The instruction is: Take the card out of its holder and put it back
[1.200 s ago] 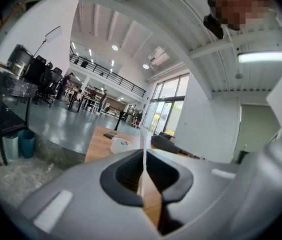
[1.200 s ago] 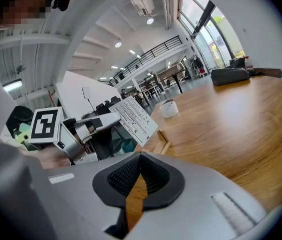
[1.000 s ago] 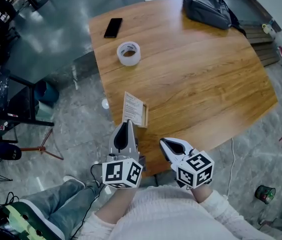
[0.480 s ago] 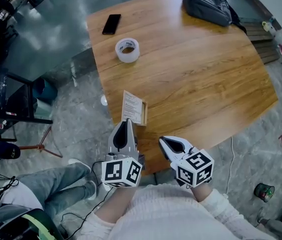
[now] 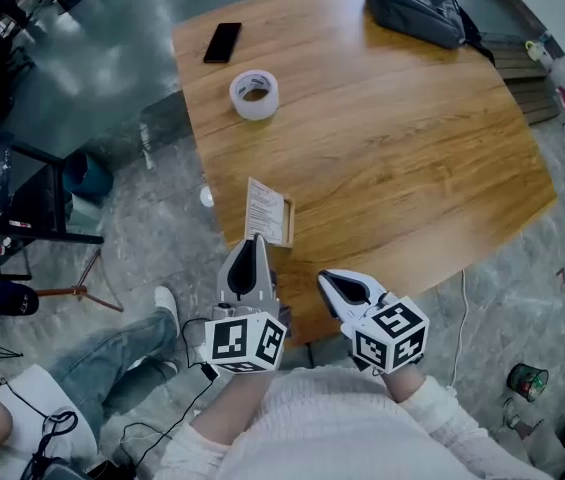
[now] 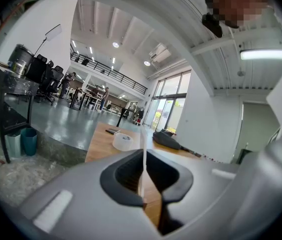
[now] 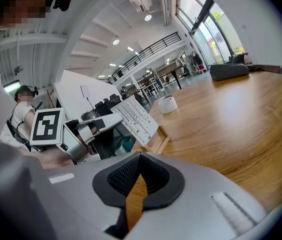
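A white printed card [image 5: 267, 208] stands tilted in a small wooden holder [image 5: 290, 230] near the table's left front edge. My left gripper [image 5: 254, 243] points at the card's near edge with its jaws shut. I cannot tell whether its tips touch the card. In the left gripper view the card [image 6: 143, 144] shows edge-on straight ahead of the left gripper [image 6: 145, 184]. My right gripper [image 5: 324, 281] hangs shut and holding nothing over the table's front edge, to the right of the card. The right gripper view shows the card [image 7: 138, 116], its holder [image 7: 156, 143] and the right gripper [image 7: 140, 176].
On the wooden table [image 5: 392, 158] a roll of tape [image 5: 254, 95] and a black phone [image 5: 222, 42] lie at the far left, and a dark bag [image 5: 414, 6] lies at the far right. A seated person's legs [image 5: 112, 368] are on the floor at left.
Neither gripper nor the card has moved. The person at the lower left has shifted their legs.
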